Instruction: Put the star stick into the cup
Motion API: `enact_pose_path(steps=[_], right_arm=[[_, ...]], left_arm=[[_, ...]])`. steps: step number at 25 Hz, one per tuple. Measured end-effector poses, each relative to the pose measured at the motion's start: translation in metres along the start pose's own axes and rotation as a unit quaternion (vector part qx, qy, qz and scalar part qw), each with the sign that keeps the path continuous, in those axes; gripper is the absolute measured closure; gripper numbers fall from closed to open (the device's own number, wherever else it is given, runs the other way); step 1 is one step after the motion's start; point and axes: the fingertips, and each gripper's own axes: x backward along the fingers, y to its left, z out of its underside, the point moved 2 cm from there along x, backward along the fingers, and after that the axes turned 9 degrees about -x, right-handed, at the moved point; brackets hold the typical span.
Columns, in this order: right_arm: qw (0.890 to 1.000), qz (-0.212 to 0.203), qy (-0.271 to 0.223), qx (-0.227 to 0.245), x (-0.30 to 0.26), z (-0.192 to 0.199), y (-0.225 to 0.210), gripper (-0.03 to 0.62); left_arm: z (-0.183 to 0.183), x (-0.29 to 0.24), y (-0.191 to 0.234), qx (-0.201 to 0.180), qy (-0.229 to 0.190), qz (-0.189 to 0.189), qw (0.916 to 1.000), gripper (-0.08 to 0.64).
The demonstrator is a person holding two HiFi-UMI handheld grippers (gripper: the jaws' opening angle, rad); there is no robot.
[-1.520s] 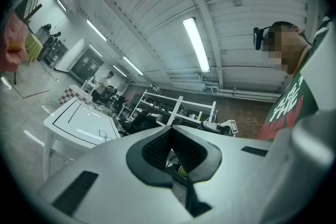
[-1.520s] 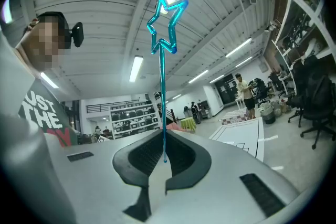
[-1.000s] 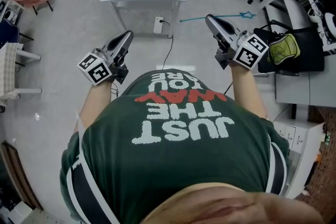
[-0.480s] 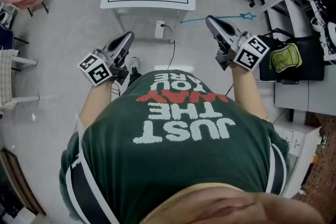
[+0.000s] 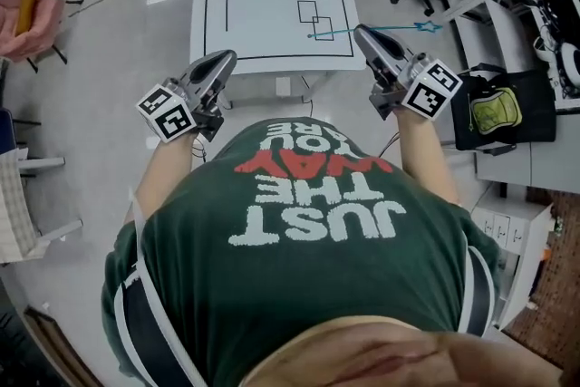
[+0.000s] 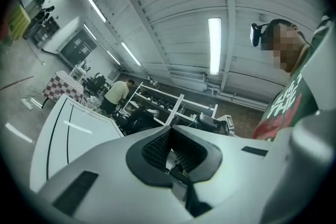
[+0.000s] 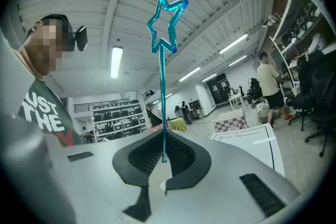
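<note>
Zero gap in right claw (image 7: 163, 136), tight on star stick (image 7: 161, 92).

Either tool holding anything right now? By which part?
Right tool is shut on the star stick, pinching the bare bottom end of its stem; the star points away. Left tool is shut and empty.

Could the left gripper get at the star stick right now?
Probably yes: the star stick juts from the right gripper toward the left gripper, with nothing between them; the left's shut jaws must open first.
</note>
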Motion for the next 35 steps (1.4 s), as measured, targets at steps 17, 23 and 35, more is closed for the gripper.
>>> enact_pose_path(steps=[17,23,35], right_arm=[[0.999,0.043,0.007,-0.021,-0.134,-0.038,-0.106,0.549],[0.999,0.018,0.011,-0.026,-0.131,-0.055,-0.157,0.549],[0.996,-0.085,0.032,-0.006,-0.103,-0.124,-0.332,0.549]], left_arm=[[-0.030,-0.047,0.171,0.031,0.012,0.026,0.9991,0.549],[-0.031,-0.091,0.177,0.025,0.021,-0.006,0.9994,0.551],[-0.024,-0.241,0.197,-0.007,0.002,-0.132,0.9912,0.549]])
